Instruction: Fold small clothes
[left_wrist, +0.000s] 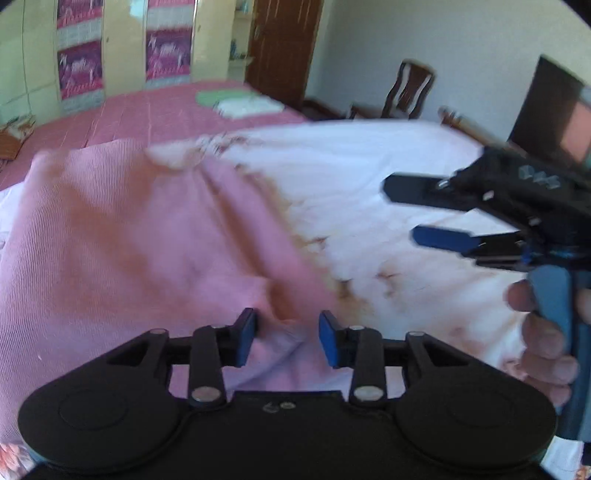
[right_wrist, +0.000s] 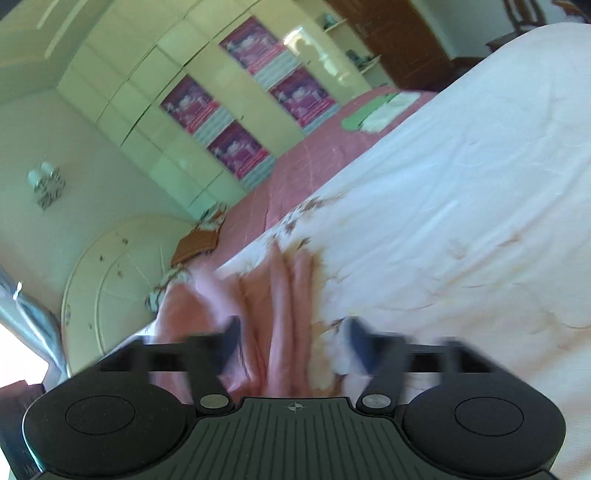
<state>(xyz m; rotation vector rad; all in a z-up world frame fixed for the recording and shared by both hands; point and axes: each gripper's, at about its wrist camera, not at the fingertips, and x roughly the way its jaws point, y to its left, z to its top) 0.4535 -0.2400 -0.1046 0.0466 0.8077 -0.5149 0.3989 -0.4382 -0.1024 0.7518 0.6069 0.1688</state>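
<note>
Pink garment (left_wrist: 147, 236) lies ahead-left, long axis away from you | left hand-held gripper (left_wrist: 287, 338) nearest, fingers apart over its hem | right hand-held gripper (left_wrist: 406, 212) apart, empty, farther right.

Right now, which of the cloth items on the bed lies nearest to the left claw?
The pink garment, spread directly under the open left claw. The green cloth and white folded cloth lie far off on the pink bedspread.

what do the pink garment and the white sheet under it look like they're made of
Pink garment: looks like a ribbed knit, probably cotton, matte; fine parallel ribs show and it falls in soft folds. White sheet: seemingly a thin woven cloth, matte, with brownish printed or stitched motifs; blur leaves that open. Both grippers, left and right, are open.
</note>
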